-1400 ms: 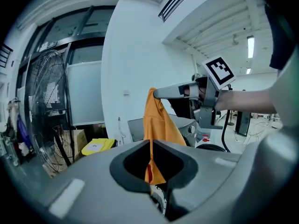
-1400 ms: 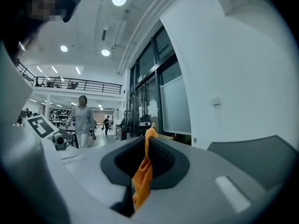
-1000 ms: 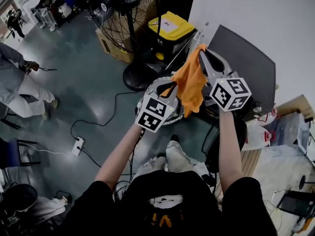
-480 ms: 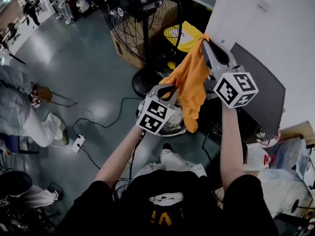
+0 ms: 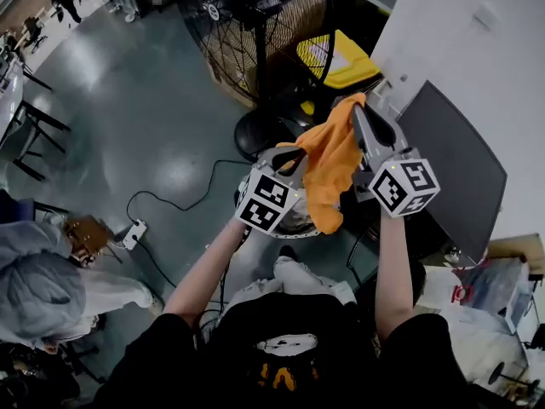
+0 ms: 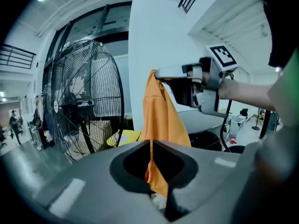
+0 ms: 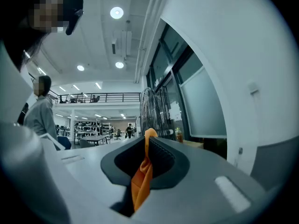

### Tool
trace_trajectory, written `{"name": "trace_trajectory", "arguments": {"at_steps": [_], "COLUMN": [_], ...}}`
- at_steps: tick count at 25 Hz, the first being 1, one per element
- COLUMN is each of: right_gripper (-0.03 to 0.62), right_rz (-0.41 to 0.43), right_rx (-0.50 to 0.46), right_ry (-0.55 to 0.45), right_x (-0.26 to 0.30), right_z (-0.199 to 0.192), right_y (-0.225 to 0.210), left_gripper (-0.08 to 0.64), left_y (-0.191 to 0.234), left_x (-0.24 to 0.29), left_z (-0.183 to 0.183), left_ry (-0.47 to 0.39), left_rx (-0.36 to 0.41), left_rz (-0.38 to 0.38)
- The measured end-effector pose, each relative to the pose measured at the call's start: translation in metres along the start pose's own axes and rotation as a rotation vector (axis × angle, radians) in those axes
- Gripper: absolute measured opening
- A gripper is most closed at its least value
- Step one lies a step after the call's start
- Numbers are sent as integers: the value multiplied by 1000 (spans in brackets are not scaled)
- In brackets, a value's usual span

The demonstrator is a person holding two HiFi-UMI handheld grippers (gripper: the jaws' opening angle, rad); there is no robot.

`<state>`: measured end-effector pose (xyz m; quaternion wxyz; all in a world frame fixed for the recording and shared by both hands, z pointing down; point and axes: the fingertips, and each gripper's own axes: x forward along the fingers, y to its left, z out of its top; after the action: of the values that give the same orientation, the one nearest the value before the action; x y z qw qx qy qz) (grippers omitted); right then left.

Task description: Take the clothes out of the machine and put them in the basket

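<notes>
An orange cloth (image 5: 328, 164) hangs between my two grippers above a round white-rimmed basket (image 5: 294, 231). My right gripper (image 5: 356, 105) is shut on the cloth's top corner, and in the right gripper view the orange fabric (image 7: 142, 176) is pinched at the tips (image 7: 147, 135). Lower and to the left, my left gripper (image 5: 294, 152) is shut on the cloth's side edge. In the left gripper view the fabric (image 6: 161, 115) runs from its closed jaws (image 6: 151, 143) up to the right gripper (image 6: 159, 72). A dark grey machine panel (image 5: 456, 160) stands at the right.
A large floor fan (image 5: 255, 15) stands just beyond the basket, with a yellow-lidded bin (image 5: 341, 58) beside it. A cable and power strip (image 5: 134, 233) lie on the floor at left. A person in light clothes (image 5: 51, 288) is at lower left. A white wall (image 5: 460, 32) rises behind the machine.
Both grippers have carried the cloth sideways and slightly down together, still gripping it. The fan now fills more of the top of the head view, and the bystander has shifted to lower left.
</notes>
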<state>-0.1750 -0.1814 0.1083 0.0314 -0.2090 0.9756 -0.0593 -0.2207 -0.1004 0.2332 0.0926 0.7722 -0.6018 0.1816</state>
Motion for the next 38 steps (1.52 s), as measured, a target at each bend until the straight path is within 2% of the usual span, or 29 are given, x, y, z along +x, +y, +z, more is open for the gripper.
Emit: {"name": "trace_trajectory", "arguments": {"at_steps": [11, 21, 27, 29, 30, 31, 38], "right_gripper": [51, 52, 60, 100, 146, 169, 164], "right_rz": [-36, -30, -57, -57, -53, -51, -77], "right_rx": [107, 147, 177, 210, 232, 249, 295], "right_ry": [401, 640, 777, 828, 844, 855, 859], "right_x": [-21, -28, -31, -35, -37, -39, -50], "right_z": [-210, -342, -414, -435, -443, -450, -462], "right_y": [-51, -79, -91, -90, -89, -88, -90], "left_gripper": [129, 129, 129, 129, 129, 129, 129], "left_y": [-6, -19, -24, -25, -26, -26, -26], "left_x": [55, 107, 132, 138, 141, 143, 155], "left_z": [-50, -81, -100, -106, -108, -110, -117], "left_ry": [125, 202, 227, 248, 257, 263, 274], "left_rx": [-53, -81, -104, -105, -106, -106, -104], "left_rz": [-21, -61, -85, -92, -95, -97, -104]}}
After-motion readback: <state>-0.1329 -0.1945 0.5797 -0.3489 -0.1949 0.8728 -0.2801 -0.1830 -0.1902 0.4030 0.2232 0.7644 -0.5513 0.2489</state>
